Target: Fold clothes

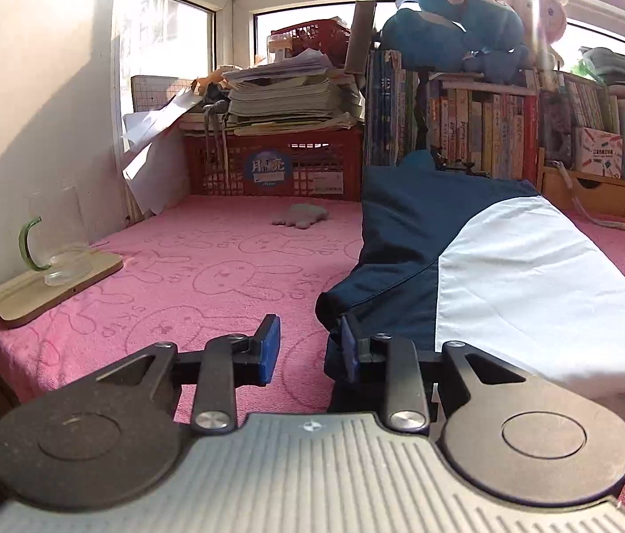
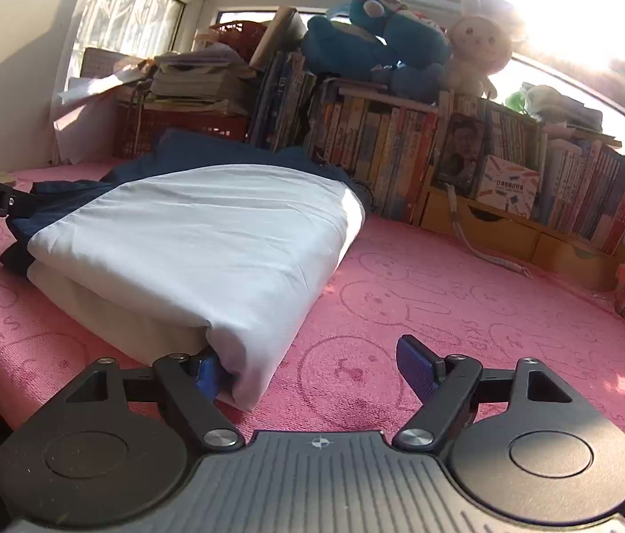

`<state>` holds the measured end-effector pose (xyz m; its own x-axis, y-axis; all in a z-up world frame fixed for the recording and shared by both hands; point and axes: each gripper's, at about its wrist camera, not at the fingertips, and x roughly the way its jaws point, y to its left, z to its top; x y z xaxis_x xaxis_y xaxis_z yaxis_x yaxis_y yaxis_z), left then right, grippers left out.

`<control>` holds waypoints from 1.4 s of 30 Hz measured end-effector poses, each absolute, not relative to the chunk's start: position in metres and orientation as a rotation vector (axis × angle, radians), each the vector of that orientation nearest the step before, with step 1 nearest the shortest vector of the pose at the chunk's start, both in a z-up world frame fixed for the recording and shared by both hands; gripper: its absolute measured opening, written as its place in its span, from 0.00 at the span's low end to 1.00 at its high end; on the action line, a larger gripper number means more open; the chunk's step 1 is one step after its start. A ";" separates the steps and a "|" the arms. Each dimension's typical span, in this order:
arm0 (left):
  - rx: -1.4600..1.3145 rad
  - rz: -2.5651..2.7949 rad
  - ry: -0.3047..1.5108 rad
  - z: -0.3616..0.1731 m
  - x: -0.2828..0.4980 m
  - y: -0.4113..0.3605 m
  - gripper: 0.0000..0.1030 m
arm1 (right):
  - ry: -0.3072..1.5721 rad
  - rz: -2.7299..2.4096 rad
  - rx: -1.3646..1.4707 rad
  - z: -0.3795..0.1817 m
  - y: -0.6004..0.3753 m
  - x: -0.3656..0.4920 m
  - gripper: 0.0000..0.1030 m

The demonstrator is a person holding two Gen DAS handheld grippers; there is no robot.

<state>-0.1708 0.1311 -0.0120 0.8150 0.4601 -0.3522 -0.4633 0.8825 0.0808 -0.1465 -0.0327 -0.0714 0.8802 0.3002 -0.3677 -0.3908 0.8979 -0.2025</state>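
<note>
Folded navy/white garment (image 2: 206,240) lies on pink towel (image 2: 401,293). L gripper (image 1: 308,346) jaws apart, clear of navy edge. R gripper (image 2: 312,368) jaws wide, one pad at white corner. Risk: pad snags corner on pull-back, fold springs open.

Both wrist views skim low toward bookshelves (image 1: 512,133).

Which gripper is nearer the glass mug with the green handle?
Left. The left gripper is at the garment's navy corner, with the mug across the pink towel on its left. The right gripper is at the garment's white corner, on the side away from the mug.
</note>
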 end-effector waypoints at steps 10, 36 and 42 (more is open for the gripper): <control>-0.074 0.481 0.323 0.026 -0.165 0.145 0.26 | 0.334 0.402 -0.294 -0.072 -0.027 -0.148 0.64; -0.175 0.369 0.499 -0.042 -0.145 0.153 0.50 | 0.413 0.576 -0.275 -0.061 -0.039 -0.152 0.42; -0.237 0.348 0.491 -0.023 -0.173 0.174 0.57 | 0.613 0.883 -0.033 -0.032 -0.102 -0.130 0.61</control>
<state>-0.1734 0.1742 -0.0226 0.8250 0.2678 -0.4976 -0.3802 0.9145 -0.1382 -0.1298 -0.1020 -0.0318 0.4760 0.7131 -0.5147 -0.7314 0.6460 0.2186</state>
